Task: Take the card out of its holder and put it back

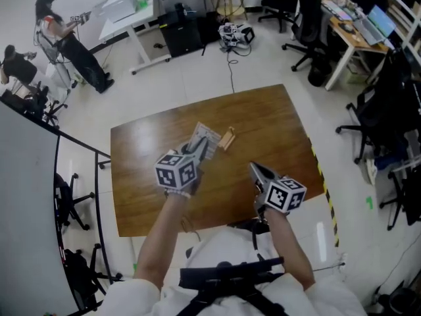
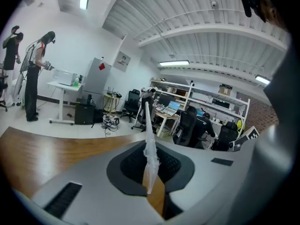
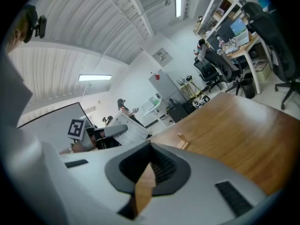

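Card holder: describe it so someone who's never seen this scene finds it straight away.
Find the brown wooden table in the middle of the head view. Near its centre, just right of the white printed card clamped in the left gripper, lies the card holder. It is a small, pale tan wooden piece, lighter than the tabletop and held by neither gripper.

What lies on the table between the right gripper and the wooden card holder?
Nothing. The head view shows only bare wooden table between the right gripper and the wooden card holder. The card is held in the left gripper.
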{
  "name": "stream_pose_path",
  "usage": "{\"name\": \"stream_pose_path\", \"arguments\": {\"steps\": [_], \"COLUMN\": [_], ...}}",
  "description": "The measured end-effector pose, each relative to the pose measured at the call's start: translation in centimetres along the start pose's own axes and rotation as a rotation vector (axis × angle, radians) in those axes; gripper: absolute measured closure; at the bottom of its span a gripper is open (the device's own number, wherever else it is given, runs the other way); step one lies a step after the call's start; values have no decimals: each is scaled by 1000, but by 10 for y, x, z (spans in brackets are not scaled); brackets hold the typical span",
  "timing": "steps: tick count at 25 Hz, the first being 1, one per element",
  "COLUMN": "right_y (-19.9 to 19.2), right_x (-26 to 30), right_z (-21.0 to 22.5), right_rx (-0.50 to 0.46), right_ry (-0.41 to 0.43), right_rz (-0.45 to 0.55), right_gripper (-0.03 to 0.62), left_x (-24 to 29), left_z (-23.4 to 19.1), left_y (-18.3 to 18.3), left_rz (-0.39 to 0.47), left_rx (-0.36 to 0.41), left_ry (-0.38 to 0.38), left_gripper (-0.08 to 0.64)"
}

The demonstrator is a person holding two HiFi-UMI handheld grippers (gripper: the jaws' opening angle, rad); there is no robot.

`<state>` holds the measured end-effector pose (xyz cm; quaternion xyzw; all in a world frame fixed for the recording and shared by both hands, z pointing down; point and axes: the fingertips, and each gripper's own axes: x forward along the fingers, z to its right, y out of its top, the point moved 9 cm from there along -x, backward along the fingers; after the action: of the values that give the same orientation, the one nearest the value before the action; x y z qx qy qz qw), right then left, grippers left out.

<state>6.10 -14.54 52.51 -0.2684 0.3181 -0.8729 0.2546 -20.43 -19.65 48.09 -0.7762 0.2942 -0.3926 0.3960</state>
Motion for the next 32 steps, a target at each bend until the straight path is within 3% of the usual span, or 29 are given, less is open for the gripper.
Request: {"name": "stream_pose_path", "arguments": {"steps": [15,32], "right_y": [18,23], "right_x": [8,10], "right_z": [57,88], "right_rx": [71,100], "right_ry": [-25,-39], "right_rz": [4,-14], "right_gripper": [591,591], "left_x": [103,133], "left_z": [-27,-38], "left_y": [-8,-25], "left_rz": [-170,-233], "left_rx": [75,96], "left_ry": [-25,0], "left_gripper": [546,546]}}
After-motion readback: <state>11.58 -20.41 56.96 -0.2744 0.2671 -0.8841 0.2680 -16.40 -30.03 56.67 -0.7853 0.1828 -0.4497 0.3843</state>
